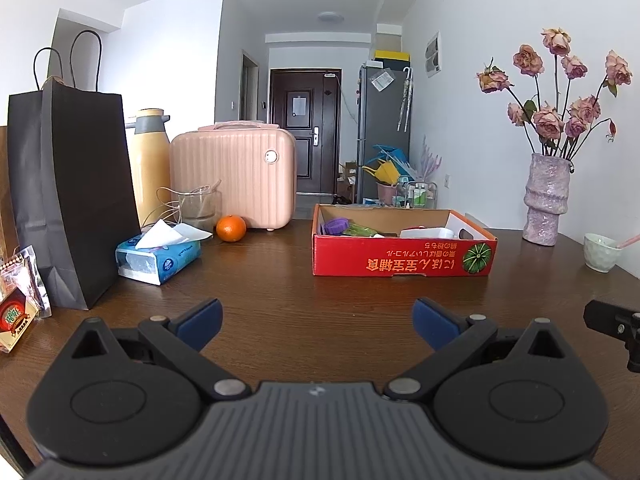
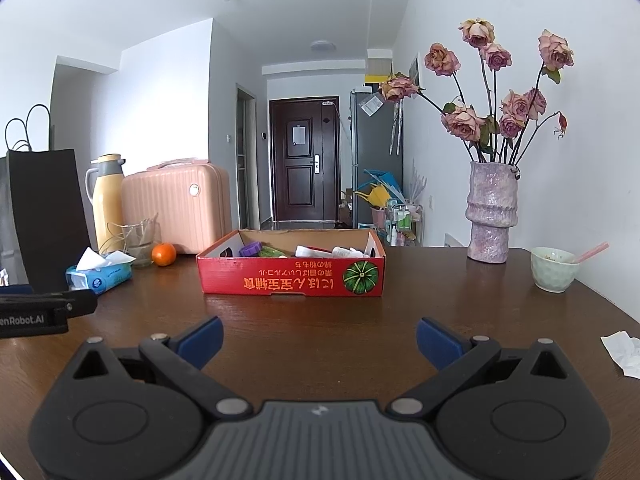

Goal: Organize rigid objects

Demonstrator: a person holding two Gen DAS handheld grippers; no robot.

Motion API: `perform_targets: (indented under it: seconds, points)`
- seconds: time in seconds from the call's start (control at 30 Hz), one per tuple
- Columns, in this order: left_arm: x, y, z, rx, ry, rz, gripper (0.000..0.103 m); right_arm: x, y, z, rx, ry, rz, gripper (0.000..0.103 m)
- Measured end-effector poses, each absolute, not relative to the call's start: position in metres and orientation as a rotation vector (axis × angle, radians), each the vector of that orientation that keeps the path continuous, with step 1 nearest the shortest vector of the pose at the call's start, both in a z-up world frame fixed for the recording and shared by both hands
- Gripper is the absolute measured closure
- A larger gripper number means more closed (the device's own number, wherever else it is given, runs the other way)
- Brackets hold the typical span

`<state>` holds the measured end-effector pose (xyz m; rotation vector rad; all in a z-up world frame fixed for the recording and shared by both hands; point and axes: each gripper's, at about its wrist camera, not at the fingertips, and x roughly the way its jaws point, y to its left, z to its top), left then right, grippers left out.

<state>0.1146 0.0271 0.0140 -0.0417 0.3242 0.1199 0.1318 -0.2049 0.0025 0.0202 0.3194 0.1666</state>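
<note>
Cardboard tray (image 2: 292, 278), red-sided, is seen at mid-tabletop (image 2: 320, 320), holding a purple lid (image 2: 251, 249) and white items. Both the left claw (image 1: 318, 320) and right claw (image 2: 319, 338) are held apart, empty. Contents are judged light, stiff; edge grips suit.

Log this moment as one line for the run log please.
left gripper: open, empty | right gripper: open, empty | red box: on table, ahead of both, holds small items | stage: nothing grasped
</note>
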Motion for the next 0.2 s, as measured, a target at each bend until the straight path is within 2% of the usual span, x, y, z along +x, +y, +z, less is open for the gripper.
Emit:
perform_targets:
  seconds: [0.2]
  points:
    - [0.1142,0.0274,0.0134,-0.041,0.324,0.112,0.0,0.1319,-0.2047,0.0024,0.02,0.321,0.166,0.0]
